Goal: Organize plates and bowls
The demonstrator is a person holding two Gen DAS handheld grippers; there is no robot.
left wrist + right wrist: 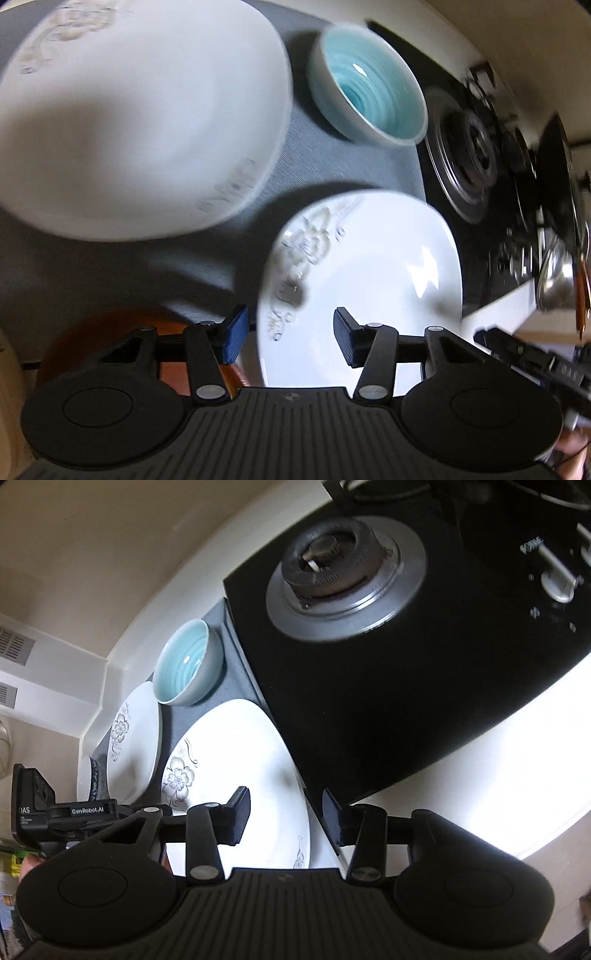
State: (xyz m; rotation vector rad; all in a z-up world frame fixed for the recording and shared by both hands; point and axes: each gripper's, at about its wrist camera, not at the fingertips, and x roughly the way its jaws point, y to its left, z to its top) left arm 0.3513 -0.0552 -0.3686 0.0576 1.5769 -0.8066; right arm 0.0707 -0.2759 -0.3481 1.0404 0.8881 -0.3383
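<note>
White floral plate (369, 280) beneath parted, empty left gripper (290, 338); right gripper (284, 819) likewise spread, holding nothing, beside teal bowl (188, 664).

White counter (498, 760) under strong glare at its near right edge, carrying a black glass gas hob (406, 701) with a ringed burner (332, 565) on a silver collar and metal control knobs (557, 583) toward its right side. A grey mat (351, 162) lies on the counter beside the hob's left edge. A cream wall (92, 554) rises behind the counter's far edge; a white boxed section with a slotted vent (13, 650) occupies the left corner. Brown wooden surface (110, 325) beyond the mat's near left corner.
</note>
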